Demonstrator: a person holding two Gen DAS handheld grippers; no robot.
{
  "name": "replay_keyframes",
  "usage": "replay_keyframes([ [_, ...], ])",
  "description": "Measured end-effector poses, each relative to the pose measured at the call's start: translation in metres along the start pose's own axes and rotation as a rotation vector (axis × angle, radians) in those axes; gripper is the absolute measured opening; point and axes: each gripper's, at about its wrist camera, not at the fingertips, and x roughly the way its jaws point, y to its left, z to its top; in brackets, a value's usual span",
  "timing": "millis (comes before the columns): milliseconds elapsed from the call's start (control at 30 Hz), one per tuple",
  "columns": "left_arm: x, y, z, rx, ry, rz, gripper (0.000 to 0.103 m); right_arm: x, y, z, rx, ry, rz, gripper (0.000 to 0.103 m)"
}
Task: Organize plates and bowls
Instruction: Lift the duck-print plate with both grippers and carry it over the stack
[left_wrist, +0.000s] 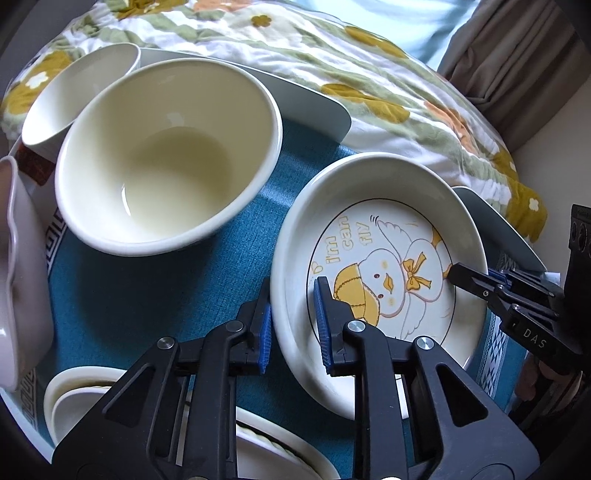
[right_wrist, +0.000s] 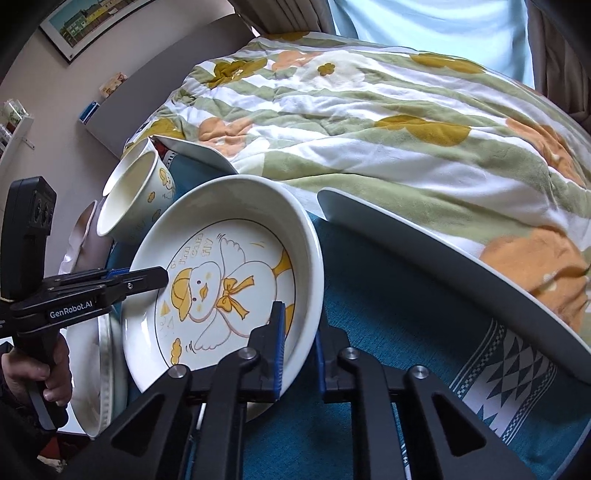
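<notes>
A white deep plate (left_wrist: 388, 236) with a yellow duck drawing lies on the blue tray mat (left_wrist: 166, 295). My left gripper (left_wrist: 293, 314) is shut on the plate's near left rim, one blue pad inside the wall and one outside. At the plate's right edge, my right gripper (left_wrist: 461, 275) grips the rim. In the right wrist view the same plate (right_wrist: 229, 236) fills the centre and my right gripper (right_wrist: 299, 332) clamps its right wall. My left gripper (right_wrist: 159, 277) reaches in from the left onto the opposite rim.
A large cream bowl (left_wrist: 166, 158) stands left of the plate, with a smaller bowl (left_wrist: 81, 96) behind it. A pink dish (left_wrist: 18, 277) and stacked white dishes (left_wrist: 74, 398) crowd the left and near side. The tray's raised rim (right_wrist: 443, 258) borders a flowered blanket (right_wrist: 369, 129). A hand (right_wrist: 55, 376) holds the left tool.
</notes>
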Motion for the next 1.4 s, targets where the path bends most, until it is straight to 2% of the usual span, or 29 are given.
replay_keyframes([
  [133,-0.01,-0.006,0.003,0.028,-0.016,0.026,0.018,-0.004,0.001,-0.001,0.027,0.003,0.018,0.013],
  [300,-0.034,-0.009,0.005,0.044,-0.042,0.006,0.018,-0.026,0.014,0.0,0.026,-0.031,0.005,0.013],
  [433,-0.068,-0.009,0.004,0.08,-0.082,-0.02,0.018,-0.049,0.03,0.001,0.034,-0.068,-0.008,0.013],
  [700,-0.153,0.013,-0.009,0.22,-0.16,-0.131,0.018,-0.111,0.098,-0.018,0.116,-0.185,-0.084,0.013],
  [833,-0.18,0.038,-0.026,0.293,-0.161,-0.179,0.018,-0.126,0.141,-0.039,0.184,-0.245,-0.124,0.013],
  [1067,-0.188,0.089,-0.063,0.38,-0.107,-0.205,0.018,-0.107,0.207,-0.085,0.309,-0.273,-0.18,0.013],
  [1267,-0.167,0.12,-0.085,0.392,-0.047,-0.192,0.018,-0.077,0.232,-0.118,0.382,-0.225,-0.196,0.013],
  [1400,-0.141,0.126,-0.094,0.388,-0.001,-0.187,0.018,-0.059,0.232,-0.131,0.413,-0.192,-0.213,0.013],
])
